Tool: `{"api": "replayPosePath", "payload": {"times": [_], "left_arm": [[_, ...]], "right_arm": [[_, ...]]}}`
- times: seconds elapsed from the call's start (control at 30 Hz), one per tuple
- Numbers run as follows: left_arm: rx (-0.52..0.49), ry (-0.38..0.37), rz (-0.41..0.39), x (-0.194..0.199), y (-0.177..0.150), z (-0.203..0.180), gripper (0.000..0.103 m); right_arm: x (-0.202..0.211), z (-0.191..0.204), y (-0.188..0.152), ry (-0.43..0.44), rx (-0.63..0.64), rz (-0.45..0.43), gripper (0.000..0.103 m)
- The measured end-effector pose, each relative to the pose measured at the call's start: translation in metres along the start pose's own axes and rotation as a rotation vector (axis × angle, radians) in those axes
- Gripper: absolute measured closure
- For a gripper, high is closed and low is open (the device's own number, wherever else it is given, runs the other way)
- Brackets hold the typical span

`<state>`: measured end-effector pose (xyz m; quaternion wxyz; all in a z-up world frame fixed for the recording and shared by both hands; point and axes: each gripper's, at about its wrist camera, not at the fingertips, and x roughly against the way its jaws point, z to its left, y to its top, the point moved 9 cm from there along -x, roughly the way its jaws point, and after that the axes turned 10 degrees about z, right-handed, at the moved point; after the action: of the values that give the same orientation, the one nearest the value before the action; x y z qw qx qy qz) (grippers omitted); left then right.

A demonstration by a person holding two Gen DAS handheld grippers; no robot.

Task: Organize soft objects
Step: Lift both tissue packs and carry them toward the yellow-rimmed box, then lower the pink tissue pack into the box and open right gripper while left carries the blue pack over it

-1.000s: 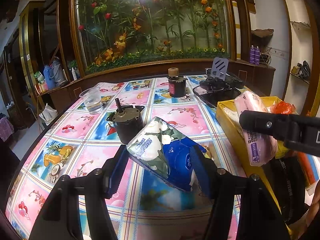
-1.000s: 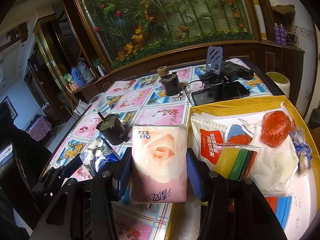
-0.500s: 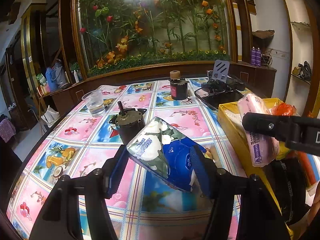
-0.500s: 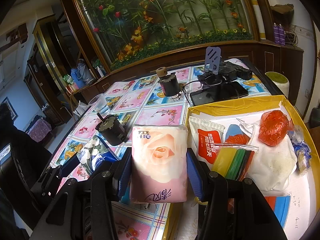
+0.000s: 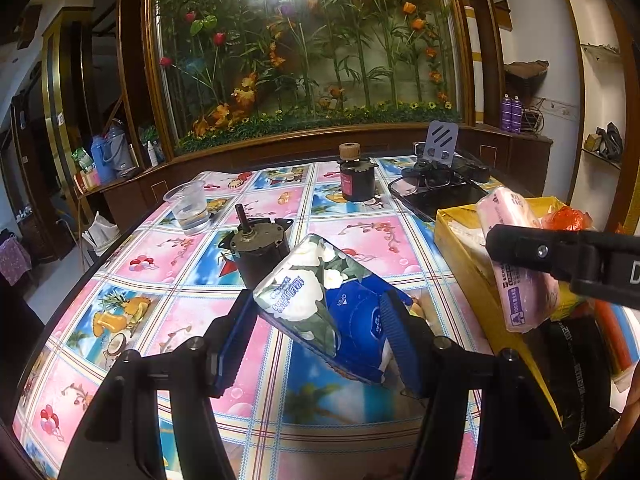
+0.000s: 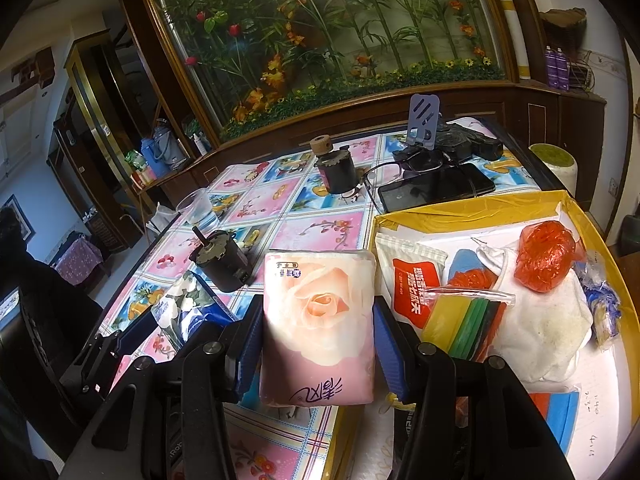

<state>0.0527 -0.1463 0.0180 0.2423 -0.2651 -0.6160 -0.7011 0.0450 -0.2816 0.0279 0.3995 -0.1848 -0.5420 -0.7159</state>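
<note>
My left gripper (image 5: 318,314) is shut on a blue and white floral tissue pack (image 5: 320,300), held tilted just above the patterned tablecloth (image 5: 160,320). My right gripper (image 6: 318,314) is shut on a pink rose-printed tissue pack (image 6: 318,328), held upright over the left edge of the yellow box (image 6: 460,204). In the left wrist view the pink pack (image 5: 520,264) hangs above that box (image 5: 460,248). The right wrist view shows the floral pack (image 6: 188,308) to the lower left.
The box holds a white cloth (image 6: 540,332), a red bag (image 6: 544,256), a white and red packet (image 6: 408,280) and bagged coloured cloths (image 6: 460,320). On the table stand a black motor (image 5: 260,248), a plastic cup (image 5: 188,208), a dark corked jar (image 5: 356,176) and a phone (image 5: 436,196).
</note>
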Motion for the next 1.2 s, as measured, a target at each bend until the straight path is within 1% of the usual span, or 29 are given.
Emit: {"api": "replayPosePath", "payload": {"times": [0.27, 0.4, 0.63, 0.9, 1.2], "left_arm": [[0.007, -0.012, 0.001, 0.000, 0.001, 0.000, 0.040], [0.016, -0.017, 0.003, -0.002, 0.003, -0.001, 0.040], [0.003, -0.008, -0.001, -0.003, 0.002, -0.005, 0.040], [-0.035, 0.016, -0.020, 0.003, 0.002, -0.025, 0.040], [-0.075, 0.014, -0.037, 0.009, 0.004, -0.052, 0.040]], "right_arm": [[0.011, -0.011, 0.002, -0.002, -0.028, -0.026, 0.047], [0.013, -0.011, 0.002, 0.000, -0.031, -0.028, 0.047], [0.016, -0.011, 0.001, 0.007, -0.033, -0.029, 0.047], [0.020, -0.017, 0.003, 0.011, -0.048, -0.039, 0.047], [0.034, -0.035, 0.007, 0.015, -0.082, -0.065, 0.047]]}}
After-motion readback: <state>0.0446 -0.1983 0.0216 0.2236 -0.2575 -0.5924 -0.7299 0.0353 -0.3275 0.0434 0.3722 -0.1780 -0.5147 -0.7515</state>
